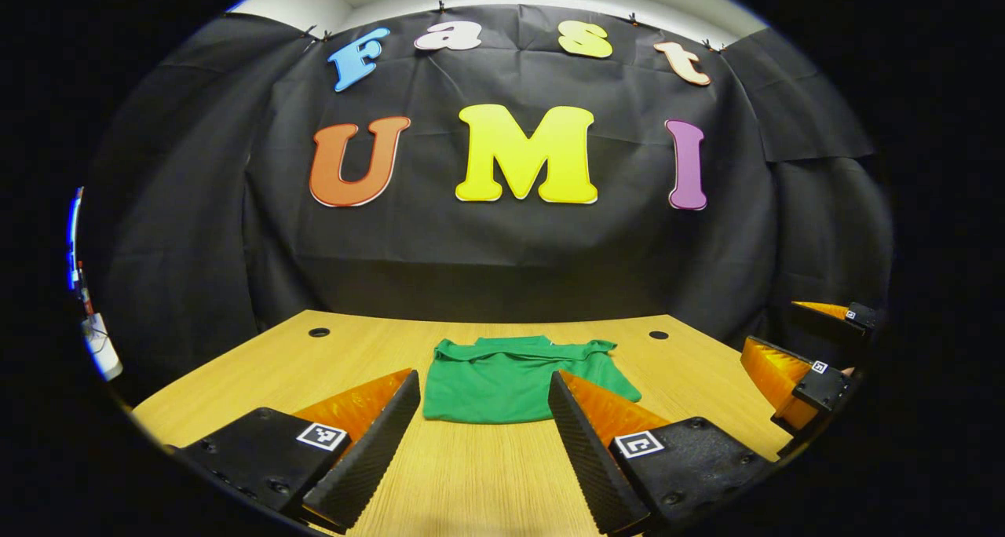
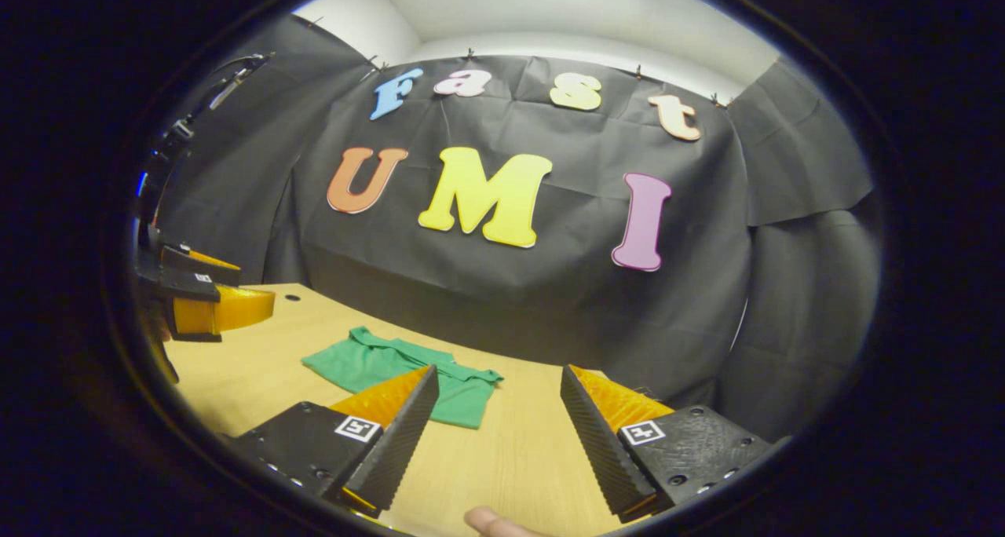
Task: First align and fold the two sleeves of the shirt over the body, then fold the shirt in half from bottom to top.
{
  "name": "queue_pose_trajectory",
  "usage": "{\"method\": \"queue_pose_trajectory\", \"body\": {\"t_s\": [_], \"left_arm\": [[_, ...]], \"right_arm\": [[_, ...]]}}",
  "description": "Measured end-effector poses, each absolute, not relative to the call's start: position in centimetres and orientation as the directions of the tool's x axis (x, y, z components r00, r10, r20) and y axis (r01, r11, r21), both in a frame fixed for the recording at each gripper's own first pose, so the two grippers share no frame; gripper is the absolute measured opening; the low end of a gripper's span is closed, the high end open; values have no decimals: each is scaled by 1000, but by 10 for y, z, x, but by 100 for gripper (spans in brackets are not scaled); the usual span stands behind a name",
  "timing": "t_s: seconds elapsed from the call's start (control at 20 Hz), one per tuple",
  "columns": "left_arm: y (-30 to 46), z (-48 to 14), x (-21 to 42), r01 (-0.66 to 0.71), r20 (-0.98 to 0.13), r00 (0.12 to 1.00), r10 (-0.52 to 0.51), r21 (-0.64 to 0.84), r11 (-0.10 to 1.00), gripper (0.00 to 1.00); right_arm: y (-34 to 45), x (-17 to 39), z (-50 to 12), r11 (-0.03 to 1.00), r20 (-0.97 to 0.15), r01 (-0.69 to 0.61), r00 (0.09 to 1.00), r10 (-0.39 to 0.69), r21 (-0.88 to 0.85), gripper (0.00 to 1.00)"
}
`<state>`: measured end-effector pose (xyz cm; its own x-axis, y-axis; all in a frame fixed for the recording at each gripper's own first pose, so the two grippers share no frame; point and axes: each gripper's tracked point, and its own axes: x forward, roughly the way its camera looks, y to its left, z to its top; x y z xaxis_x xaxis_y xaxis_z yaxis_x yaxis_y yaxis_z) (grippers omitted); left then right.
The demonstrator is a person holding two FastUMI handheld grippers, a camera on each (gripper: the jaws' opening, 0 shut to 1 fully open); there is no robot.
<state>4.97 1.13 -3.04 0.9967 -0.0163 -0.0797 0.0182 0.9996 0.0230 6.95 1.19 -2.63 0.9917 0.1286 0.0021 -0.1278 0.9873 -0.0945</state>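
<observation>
1. The tabletop [image 1: 235, 380] is the biggest thing here and the surface everything is worked on. Keep it as the reference plane: every fold should be pressed flat against it, not made in the air.
2. The green shirt [image 1: 502, 380] lies on the tabletop's middle, towards its far edge, looking compact, collar at the far side. Whether the sleeves are already folded in I cannot tell for certain; check that before starting the bottom-to-top fold.
3. The left claw [image 1: 483, 435] hangs above the tabletop's near part with its fingers spread wide and nothing between them, the shirt's near hem just beyond its tips. It should come down on the hem's left corner.
4. The right claw [image 2: 495, 435] is likewise spread wide and empty over the tabletop's right side, the shirt lying ahead to its left. Pinch the opposite corner, and lift both corners together so the hem stays straight.
</observation>
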Motion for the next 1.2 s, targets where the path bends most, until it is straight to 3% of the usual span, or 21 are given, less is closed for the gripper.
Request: {"method": "queue_pose_trajectory", "body": {"t_s": [0.05,0.25,0.35,0.4,0.45,0.8,1.2], "left_arm": [[6,-27,38,26,-62,998,-26,5,1000,100],[0,-19,13,41,-43,998,-40,21,999,100],[-2,-8,11,34,2,999,-34,31,999,100],[-4,-9,11,36,6,999,-36,22,999,92],[-7,-11,11,48,5,999,-48,12,999,100],[-7,-16,16,53,-13,999,-53,-4,999,100],[-18,-23,18,91,-26,996,-91,4,996,100]], "right_arm": [[12,60,-27,988,-6,-136,991,136,-79,98],[-6,49,-19,994,4,-74,997,75,-81,95],[2,47,-18,992,10,-92,996,94,-87,95],[1,49,-22,992,-6,-89,996,89,-87,95],[-4,51,-28,995,-19,-76,997,75,-71,93],[2,60,-42,996,-56,-81,995,79,-31,98],[9,51,-36,995,-36,-94,995,93,-26,95]]}}
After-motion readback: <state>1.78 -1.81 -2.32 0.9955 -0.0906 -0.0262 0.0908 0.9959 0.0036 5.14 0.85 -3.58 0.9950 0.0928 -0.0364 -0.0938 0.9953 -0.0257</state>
